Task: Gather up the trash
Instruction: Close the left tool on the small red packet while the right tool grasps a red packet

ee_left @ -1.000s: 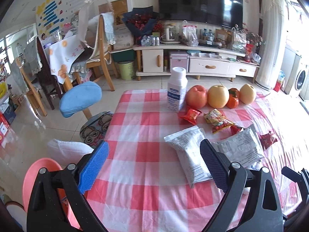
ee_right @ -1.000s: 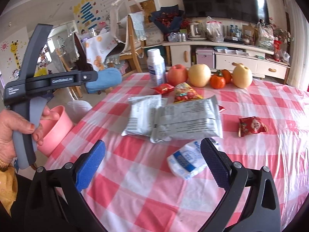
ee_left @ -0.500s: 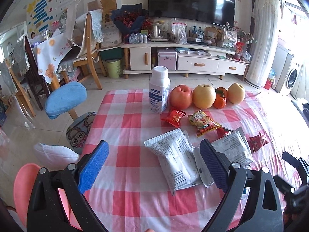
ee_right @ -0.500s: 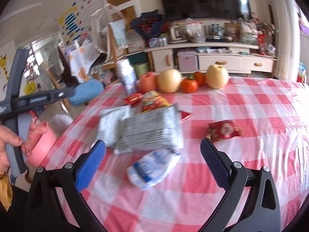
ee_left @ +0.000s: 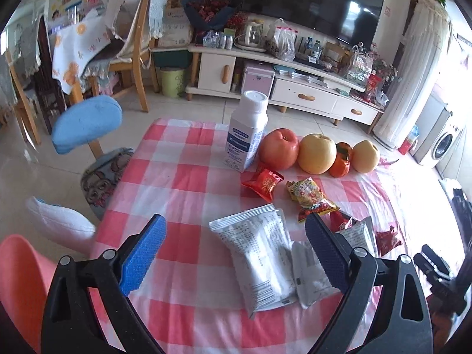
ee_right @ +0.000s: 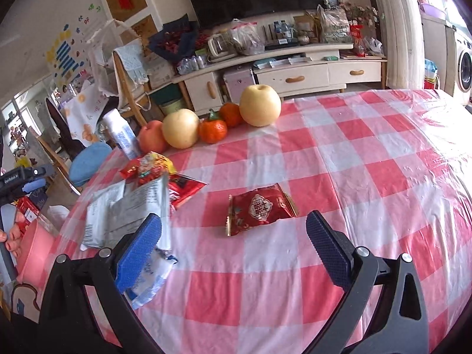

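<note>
Several wrappers lie on the red-checked tablecloth (ee_left: 177, 185). In the left wrist view a silver packet (ee_left: 259, 253) lies between the fingers of my open left gripper (ee_left: 233, 250), with a small red wrapper (ee_left: 264, 183) and a yellow-red snack bag (ee_left: 311, 199) beyond it. In the right wrist view a red wrapper (ee_right: 259, 208) lies just ahead of my open right gripper (ee_right: 233, 249). A white-blue wrapper (ee_right: 150, 280) sits beside its left finger, and the silver packets (ee_right: 129, 209) lie to the left. Neither gripper holds anything.
A white bottle (ee_left: 246, 135), an apple (ee_left: 278, 149), pears (ee_left: 317, 153) and oranges (ee_right: 212, 131) stand along the table's far edge. A pink bin (ee_left: 17, 283) sits low on the left, with a blue stool (ee_left: 87, 122) and chairs beyond. A hand (ee_right: 11, 237) holds the left gripper.
My right gripper has swung right, from the silver packets to the red wrapper. My left gripper has shifted so the silver packet sits between its fingers. Both stay open.
</note>
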`<state>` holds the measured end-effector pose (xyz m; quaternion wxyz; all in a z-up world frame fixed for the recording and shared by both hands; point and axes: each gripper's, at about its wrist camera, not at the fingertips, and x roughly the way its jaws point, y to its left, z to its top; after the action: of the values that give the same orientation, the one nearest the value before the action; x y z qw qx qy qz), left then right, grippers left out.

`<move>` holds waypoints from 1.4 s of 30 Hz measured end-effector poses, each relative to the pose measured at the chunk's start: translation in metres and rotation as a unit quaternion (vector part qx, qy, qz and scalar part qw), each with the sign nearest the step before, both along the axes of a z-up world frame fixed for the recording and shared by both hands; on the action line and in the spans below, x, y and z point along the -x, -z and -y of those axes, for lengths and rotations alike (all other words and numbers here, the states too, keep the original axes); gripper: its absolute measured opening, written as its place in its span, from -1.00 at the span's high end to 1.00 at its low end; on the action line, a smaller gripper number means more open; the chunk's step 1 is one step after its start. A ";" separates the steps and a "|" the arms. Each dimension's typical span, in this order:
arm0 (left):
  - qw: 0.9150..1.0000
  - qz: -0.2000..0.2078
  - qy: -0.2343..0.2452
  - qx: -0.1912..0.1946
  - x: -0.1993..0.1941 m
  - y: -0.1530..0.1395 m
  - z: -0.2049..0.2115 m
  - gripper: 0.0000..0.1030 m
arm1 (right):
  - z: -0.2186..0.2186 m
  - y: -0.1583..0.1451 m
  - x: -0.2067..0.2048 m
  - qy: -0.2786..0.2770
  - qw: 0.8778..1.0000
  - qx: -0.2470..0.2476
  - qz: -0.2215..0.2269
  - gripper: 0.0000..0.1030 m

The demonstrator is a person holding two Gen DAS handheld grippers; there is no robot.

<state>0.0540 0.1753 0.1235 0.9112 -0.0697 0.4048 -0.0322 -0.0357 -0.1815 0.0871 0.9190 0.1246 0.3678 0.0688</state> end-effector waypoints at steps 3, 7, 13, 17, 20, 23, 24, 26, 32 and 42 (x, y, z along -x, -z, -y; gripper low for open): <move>1.000 -0.015 0.004 0.012 -0.019 0.012 0.009 -0.83 | 0.003 0.008 -0.012 0.002 1.000 0.006 -0.013 -0.92; 0.999 -0.028 0.011 0.014 -0.046 0.028 0.032 -0.83 | 0.007 0.015 -0.025 0.001 1.000 0.005 -0.025 -0.92; 0.998 -0.041 0.032 -0.024 -0.082 0.049 0.060 -0.81 | 0.018 0.022 -0.042 -0.004 0.999 -0.004 -0.037 -0.92; 0.996 -0.059 0.045 -0.053 -0.104 0.067 0.065 -0.59 | 0.022 0.026 -0.050 -0.014 0.999 -0.010 -0.044 -0.92; 0.994 -0.068 0.050 -0.074 -0.118 0.078 0.064 -0.50 | 0.024 0.029 -0.054 -0.019 0.998 -0.017 -0.050 -0.92; 0.994 -0.064 0.058 -0.071 -0.127 0.081 0.063 -0.48 | 0.024 0.031 -0.059 -0.027 0.998 -0.020 -0.053 -0.92; 0.993 -0.064 0.064 -0.071 -0.131 0.083 0.064 -0.48 | 0.024 0.032 -0.061 -0.030 0.998 -0.019 -0.054 -0.92; 0.992 -0.067 0.075 -0.071 -0.136 0.087 0.065 -0.48 | 0.022 0.034 -0.064 -0.036 0.998 -0.015 -0.056 -0.92; 0.988 -0.086 0.094 -0.081 -0.148 0.100 0.071 -0.21 | 0.021 0.036 -0.069 -0.042 0.997 -0.012 -0.058 -0.92; 0.986 -0.100 0.105 -0.084 -0.148 0.112 0.084 0.15 | 0.006 0.044 -0.080 -0.064 0.996 0.020 -0.061 -0.92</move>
<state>0.2023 0.0914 0.0117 0.8601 0.0473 0.5005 -0.0869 0.0447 -0.1876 0.0426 0.8907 0.0867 0.4318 0.1125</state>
